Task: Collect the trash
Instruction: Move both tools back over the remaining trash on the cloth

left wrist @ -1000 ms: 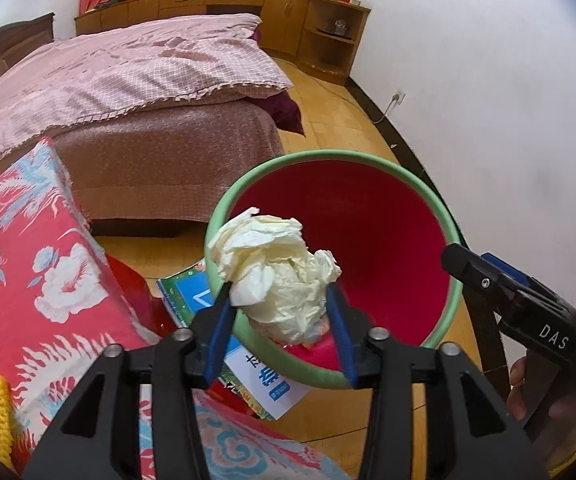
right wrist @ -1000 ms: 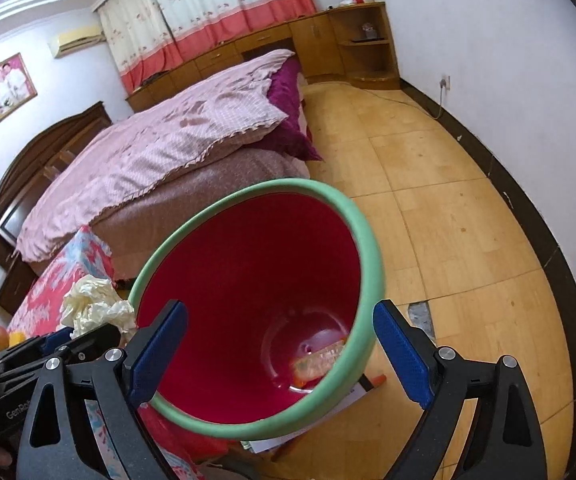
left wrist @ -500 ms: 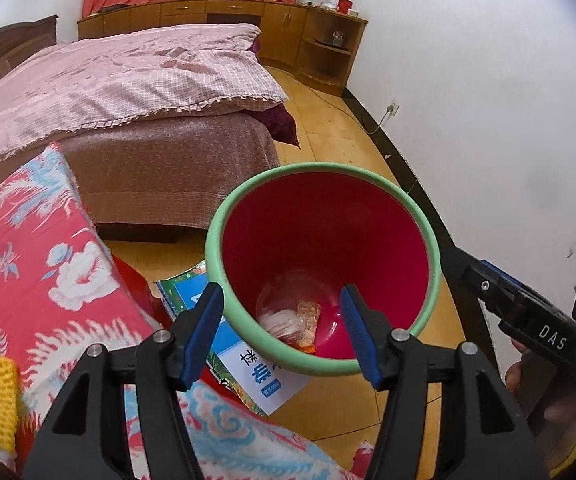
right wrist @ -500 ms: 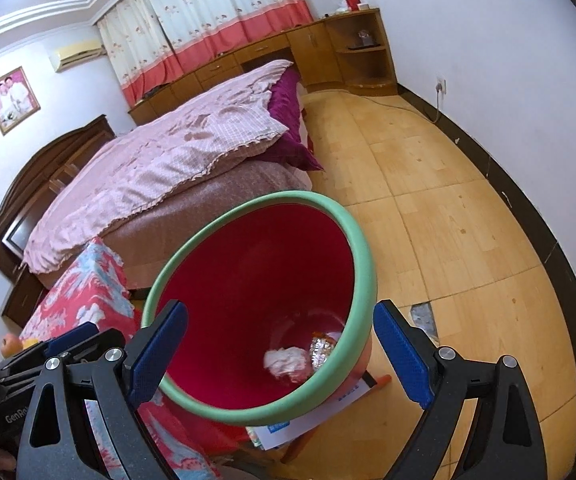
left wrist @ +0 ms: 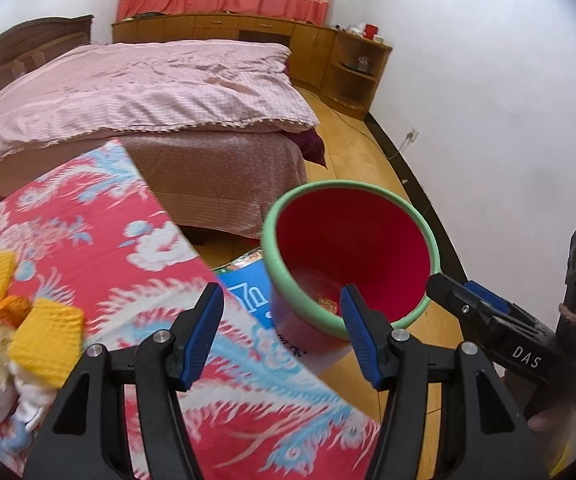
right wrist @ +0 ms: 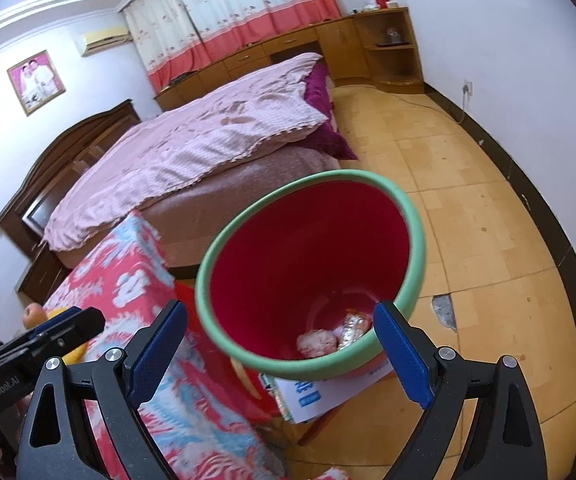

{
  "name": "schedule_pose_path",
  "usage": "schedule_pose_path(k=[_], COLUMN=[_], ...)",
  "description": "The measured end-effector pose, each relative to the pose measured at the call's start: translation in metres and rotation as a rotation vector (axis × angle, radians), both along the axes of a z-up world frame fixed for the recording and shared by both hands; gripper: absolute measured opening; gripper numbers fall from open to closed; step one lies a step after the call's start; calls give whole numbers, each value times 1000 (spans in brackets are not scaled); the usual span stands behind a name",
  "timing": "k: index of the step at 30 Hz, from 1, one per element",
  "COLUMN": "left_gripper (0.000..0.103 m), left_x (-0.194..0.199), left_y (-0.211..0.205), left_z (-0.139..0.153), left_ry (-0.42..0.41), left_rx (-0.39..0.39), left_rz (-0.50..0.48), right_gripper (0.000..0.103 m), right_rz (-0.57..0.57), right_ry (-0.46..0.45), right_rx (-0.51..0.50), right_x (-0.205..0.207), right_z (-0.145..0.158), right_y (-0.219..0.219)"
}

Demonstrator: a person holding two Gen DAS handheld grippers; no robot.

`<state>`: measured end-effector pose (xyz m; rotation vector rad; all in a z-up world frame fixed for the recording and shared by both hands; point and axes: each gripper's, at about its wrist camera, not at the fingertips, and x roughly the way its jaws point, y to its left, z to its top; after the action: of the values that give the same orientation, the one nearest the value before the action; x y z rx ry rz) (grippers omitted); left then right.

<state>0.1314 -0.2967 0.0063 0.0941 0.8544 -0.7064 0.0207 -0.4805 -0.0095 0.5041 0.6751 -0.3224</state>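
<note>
**Red bin on the bedroom floor, both grippers empty above it**

The bedroom has white walls, a yellow-brown wooden floor (right wrist: 484, 216) and a red-and-cream curtain (right wrist: 243, 20) over a run of low wooden cabinets (left wrist: 223, 32). A wide bed with a dark wooden headboard and a pale pink checked quilt (left wrist: 139, 92) fills the far left of the room. Nearer, a surface covered in red cloth with a blue-and-white bird and flower print (left wrist: 99, 256) slopes across the foreground; a yellow knitted item (left wrist: 43, 328) lies on it at the left edge.

Just beside that cloth stands a round red plastic bin with a pale green rim (right wrist: 418, 240), resting on a blue-and-white printed paper (right wrist: 308, 396) on the floor. At the bottom of the bin lie a crumpled whitish paper wad (right wrist: 316, 342) and, touching it, a shiny foil wrapper (right wrist: 354, 328).

The left gripper (left wrist: 281, 330) hangs over the edge of the cloth and the near rim of the bin, its blue-padded jaws parted with nothing between them. The right gripper (right wrist: 281, 354) is above the bin, pointing down into it, jaws spread wide and empty, the near rim lying between them untouched.
</note>
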Motion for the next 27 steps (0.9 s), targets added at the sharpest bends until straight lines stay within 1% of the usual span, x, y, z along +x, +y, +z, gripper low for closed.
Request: schedule_pose_path(k=[8,23,27], left_gripper=[61,61,61], left_x=[-8,-30,-36], left_y=[52,149,178], left_z=[14,26,29], left_ry=[-23,-43,-48], left_rx=[-22,-62,-70], left_rz=[96,281,339], right_gripper=[94,94,94], right_rz=[64,224,270], right_ry=[-7,-36,-36], right_rx=[3,-17,-31], right_x=[-1,4,11], right_z=[8,27,31], right_y=[35,109,129])
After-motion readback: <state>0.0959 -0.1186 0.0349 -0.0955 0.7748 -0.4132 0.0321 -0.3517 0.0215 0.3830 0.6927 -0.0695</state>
